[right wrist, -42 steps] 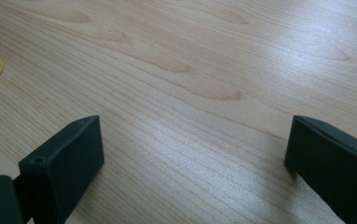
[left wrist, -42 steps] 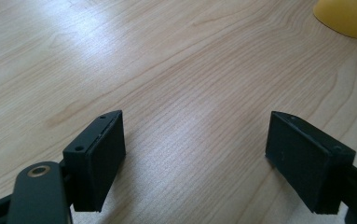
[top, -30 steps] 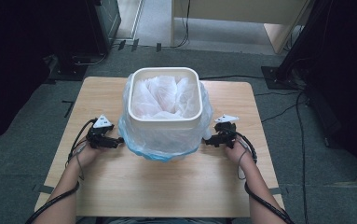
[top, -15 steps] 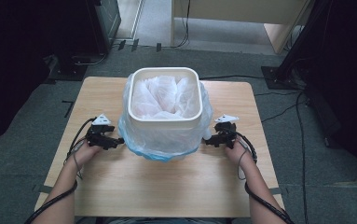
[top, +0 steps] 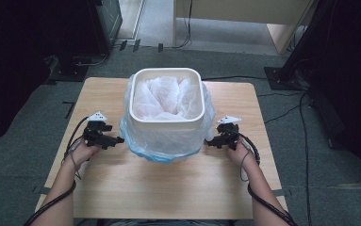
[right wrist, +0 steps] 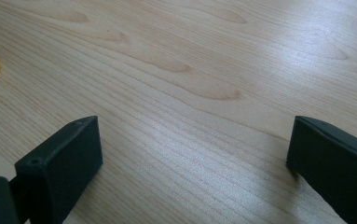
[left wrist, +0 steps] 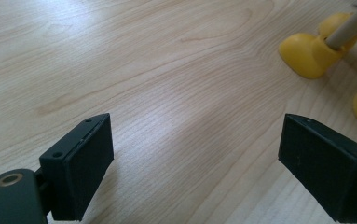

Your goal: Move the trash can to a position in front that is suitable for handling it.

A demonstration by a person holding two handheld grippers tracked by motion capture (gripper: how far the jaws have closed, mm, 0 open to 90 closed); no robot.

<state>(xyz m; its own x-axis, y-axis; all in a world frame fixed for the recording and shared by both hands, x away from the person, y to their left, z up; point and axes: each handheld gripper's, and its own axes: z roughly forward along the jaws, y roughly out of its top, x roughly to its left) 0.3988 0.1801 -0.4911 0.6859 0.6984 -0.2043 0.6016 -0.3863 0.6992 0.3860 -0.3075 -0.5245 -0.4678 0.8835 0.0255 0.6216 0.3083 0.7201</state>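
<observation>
Wooden tabletop [top: 168, 188] at mid-frame is carrying a bag-lined white bin [top: 166, 123], seemingly finished, both tongs [top: 117, 140] [top: 209, 141] gaping empty beside it.

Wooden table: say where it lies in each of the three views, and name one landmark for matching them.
High view: the wooden table fills the centre, with the white bin on it between the left tongs and the right tongs.
Left gripper view: the table spans the frame behind the open left tongs.
Right gripper view: the table spans the frame behind the open right tongs.
Shared landmark: the table's pale wood grain.
</observation>
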